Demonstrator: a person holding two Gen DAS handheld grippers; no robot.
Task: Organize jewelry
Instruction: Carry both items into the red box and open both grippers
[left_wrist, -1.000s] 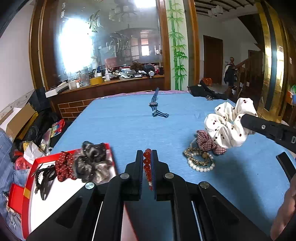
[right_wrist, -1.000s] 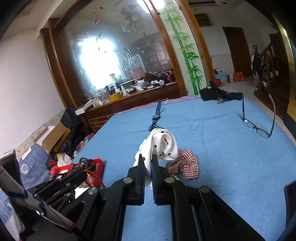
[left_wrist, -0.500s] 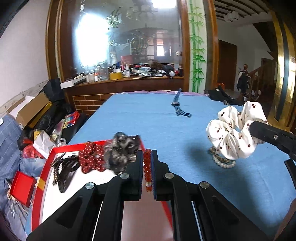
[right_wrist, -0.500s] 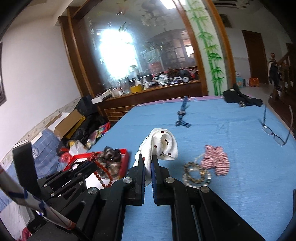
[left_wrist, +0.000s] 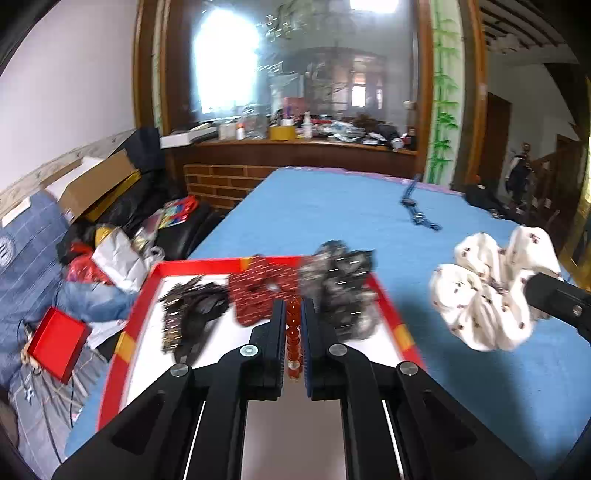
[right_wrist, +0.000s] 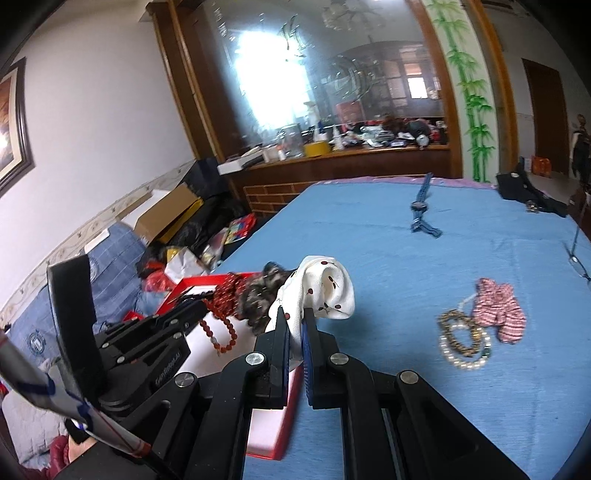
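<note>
My left gripper (left_wrist: 293, 314) is shut on a red bead bracelet (left_wrist: 293, 334) and hangs over the red-rimmed white tray (left_wrist: 138, 314). The bracelet (right_wrist: 221, 325) dangles in a loop in the right wrist view. In the tray lie a black hair clip (left_wrist: 192, 314), a dark red beaded piece (left_wrist: 258, 291) and a grey scrunchie (left_wrist: 343, 288). My right gripper (right_wrist: 295, 317) is shut on a white scrunchie with red dots (right_wrist: 325, 288), held above the blue table just right of the tray. On the cloth lie pearl and brown bead bracelets (right_wrist: 463, 343) and a red plaid scrunchie (right_wrist: 498, 308).
A blue strap (right_wrist: 421, 210) lies mid-table, glasses (right_wrist: 576, 254) sit at the right edge, and a dark bag (right_wrist: 528, 192) rests at the far right. Boxes and bags (left_wrist: 110, 229) clutter the floor left of the table (left_wrist: 332, 206). A cluttered counter (left_wrist: 295, 136) stands beyond.
Both grippers have swung left with their loads. The left one now hangs over the tray with the bead bracelet; the right one has left the bracelets and plaid scrunchie behind to its right.
</note>
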